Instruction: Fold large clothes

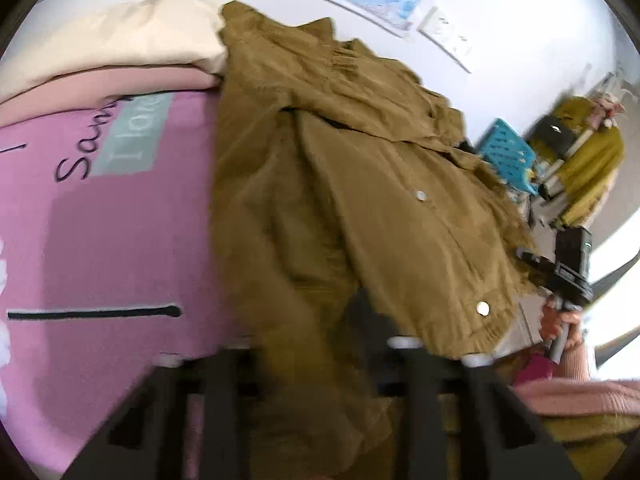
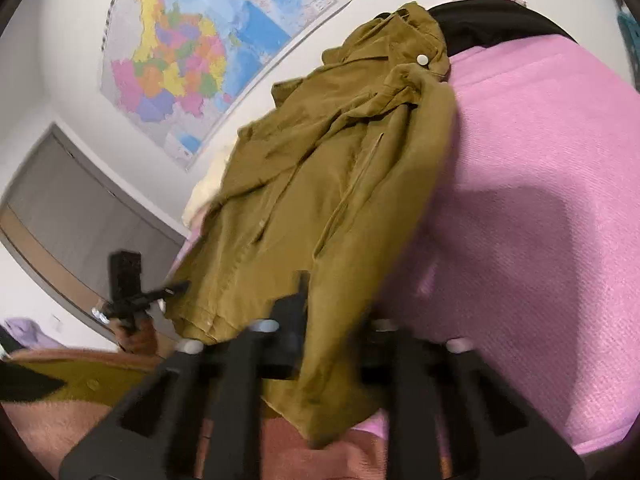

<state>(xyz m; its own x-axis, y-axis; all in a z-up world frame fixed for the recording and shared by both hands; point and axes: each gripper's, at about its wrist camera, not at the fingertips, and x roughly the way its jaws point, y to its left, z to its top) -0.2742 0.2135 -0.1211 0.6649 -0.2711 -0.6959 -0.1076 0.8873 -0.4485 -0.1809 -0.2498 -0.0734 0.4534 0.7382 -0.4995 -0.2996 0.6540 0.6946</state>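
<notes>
Cream pillow seemingly touches the jacket (pink blanket underneath).

One jacket; two tongs

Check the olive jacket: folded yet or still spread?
Not folded: olive jacket lies crumpled lengthwise on the pink bedspread, collar and hem bunched, no neat fold.

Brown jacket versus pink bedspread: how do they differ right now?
The brown jacket is crumpled, its near hem gathered up; the pink bedspread lies flat beneath it. The jacket is plain with pale snap buttons; the bedspread carries dark lettering, seen in the left view. Both are fabric on the bed.
</notes>
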